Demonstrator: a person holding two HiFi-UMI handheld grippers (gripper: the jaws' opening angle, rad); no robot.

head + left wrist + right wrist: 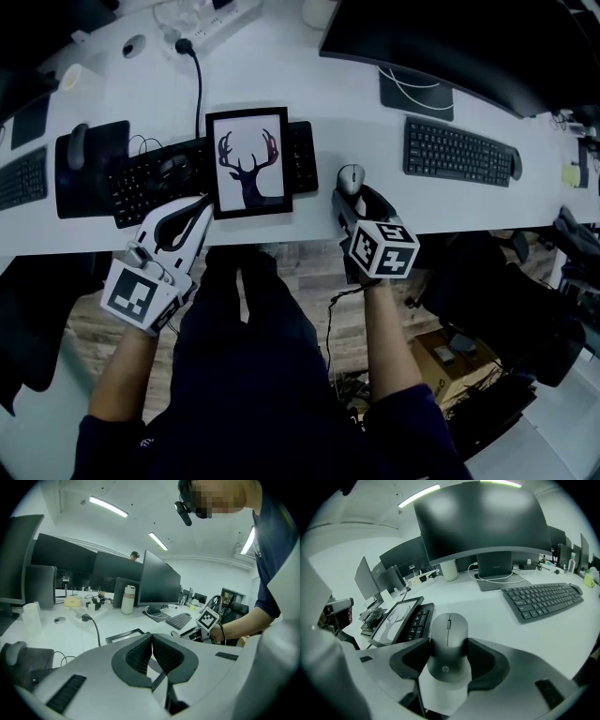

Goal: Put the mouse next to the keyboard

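Note:
A grey mouse [351, 177] [448, 644] rests on the white desk [309, 103], just right of the black keyboard [150, 183] [418, 619]. My right gripper [354, 195] [449, 662] is shut on the mouse, its dark pads pressing both sides of the rear half. A framed deer picture [248, 161] [393, 620] lies across the keyboard's right part. My left gripper [201, 210] [152, 654] hovers over the keyboard's front edge beside the picture frame, shut with its pads touching and nothing between them.
A second keyboard [459, 150] [541, 599] lies to the right under a large monitor [450, 37] [480, 522]. At far left another mouse sits on a dark pad [89, 169]. A black cable [198, 80] runs back from the keyboard. The desk's front edge lies under both grippers.

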